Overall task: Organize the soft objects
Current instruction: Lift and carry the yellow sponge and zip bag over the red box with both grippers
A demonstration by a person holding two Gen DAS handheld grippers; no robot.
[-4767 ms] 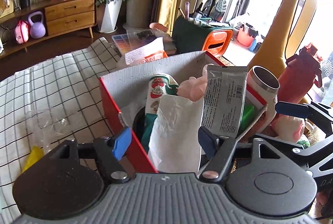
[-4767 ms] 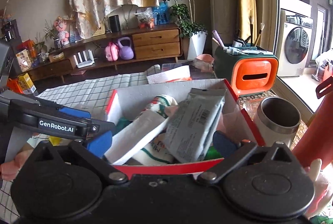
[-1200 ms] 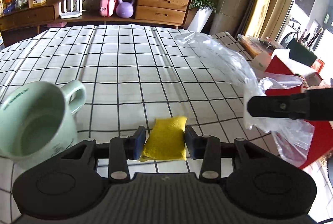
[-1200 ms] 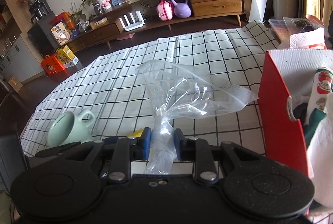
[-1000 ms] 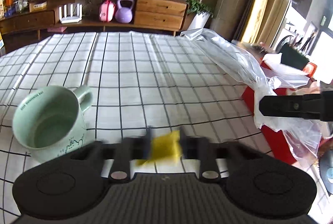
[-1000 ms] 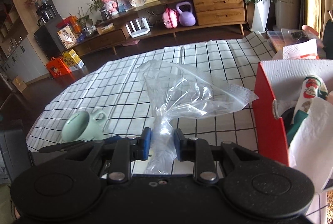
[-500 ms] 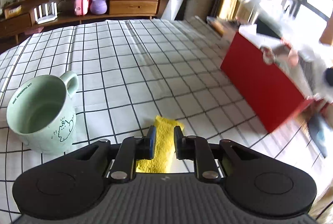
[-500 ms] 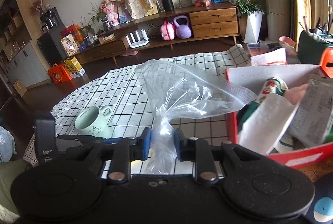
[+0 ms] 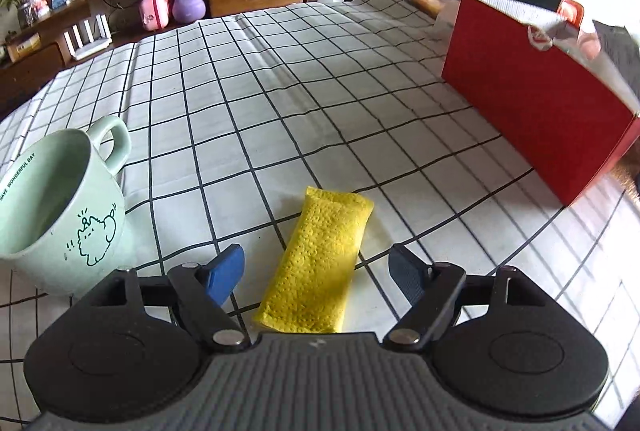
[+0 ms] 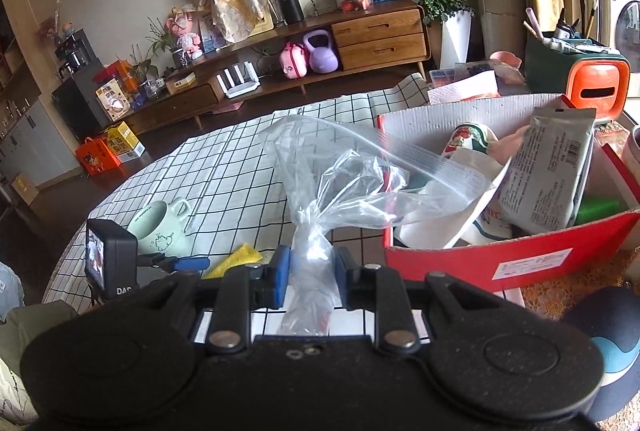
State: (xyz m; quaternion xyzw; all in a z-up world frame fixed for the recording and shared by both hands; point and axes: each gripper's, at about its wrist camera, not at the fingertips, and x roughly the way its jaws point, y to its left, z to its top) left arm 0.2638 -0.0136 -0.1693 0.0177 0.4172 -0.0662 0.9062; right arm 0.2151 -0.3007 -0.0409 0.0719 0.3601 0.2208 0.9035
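While the left gripper (image 9: 316, 273) is opening its jaws around the yellow sponge (image 9: 318, 263) lying free on the checked tablecloth (image 9: 280, 91) beside the green mug (image 9: 56, 207), the right gripper (image 10: 308, 277) pinches the clear plastic bag (image 10: 340, 183) near the red box (image 10: 520, 259)

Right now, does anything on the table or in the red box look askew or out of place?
Nothing spilled or damaged. The red box is crammed: packets and a paper towel lean out over its rim. The yellow sponge lies flat between the left gripper's opening jaws, untouched.
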